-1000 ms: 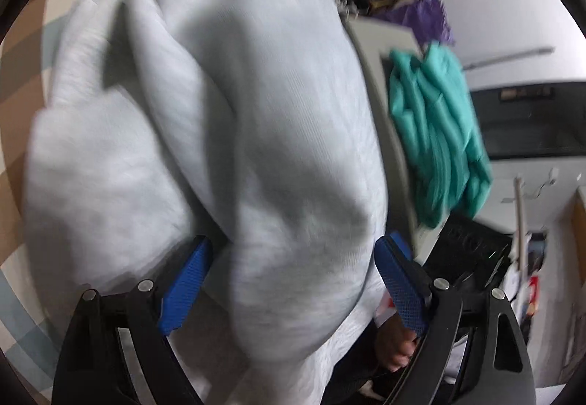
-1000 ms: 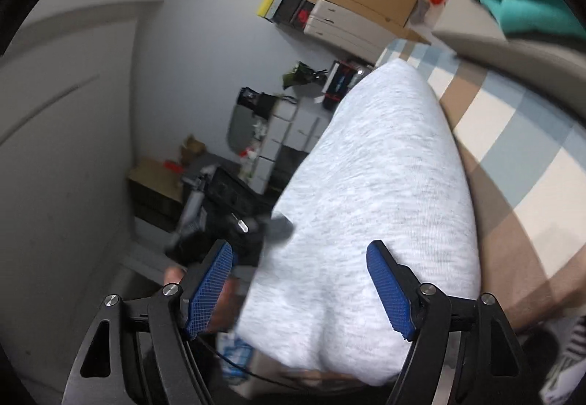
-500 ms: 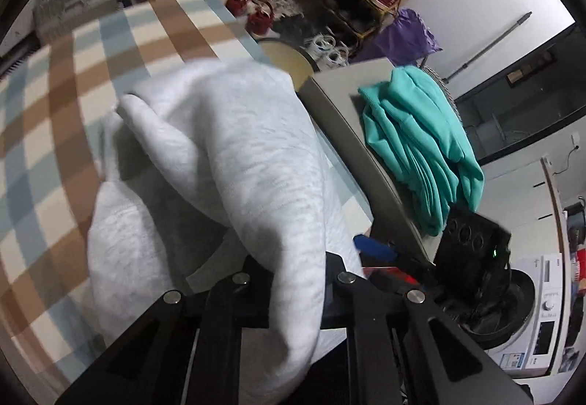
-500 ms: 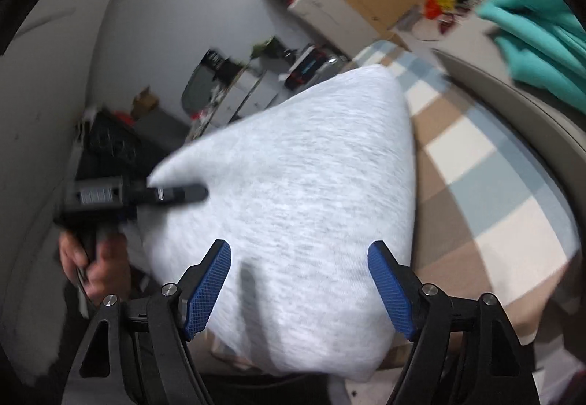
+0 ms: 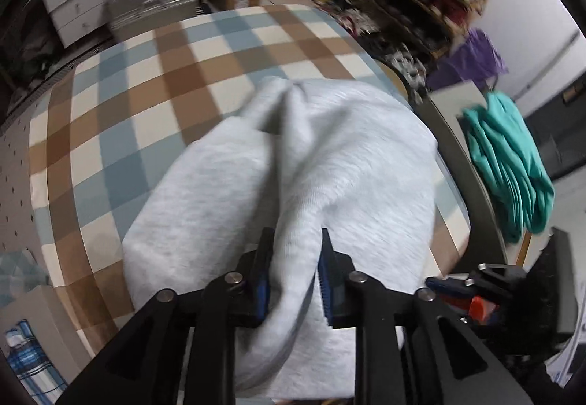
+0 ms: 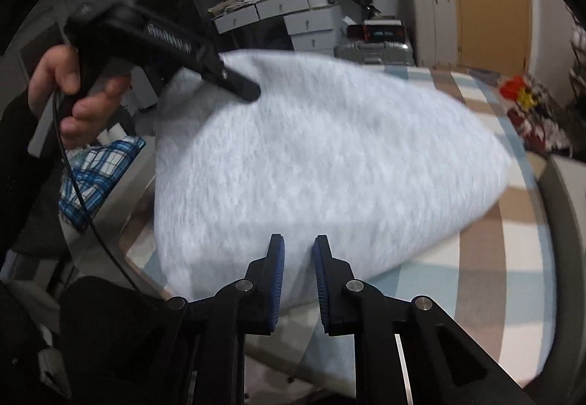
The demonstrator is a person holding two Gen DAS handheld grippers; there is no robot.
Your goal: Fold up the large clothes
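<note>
On checked table (image 5: 121,104), left gripper (image 5: 295,269) loosening on grey garment (image 5: 348,163) fold, right gripper (image 6: 297,269) closing, far half bare.

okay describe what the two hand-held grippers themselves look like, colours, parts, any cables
Both are matte black plastic. The left hand-held gripper and the right hand-held gripper have blue ribbed pads and silver pivot pins. From the right camera, the left tool shows a pistol-style handle, a coil spring and a thin black cable.

Each black plastic left claw (image 5: 295,260) and right claw (image 6: 296,260) has ridged blue pads and silver pivot screws. A thin black cable (image 6: 86,207) trails below a dark sleeve (image 6: 18,155).
</note>
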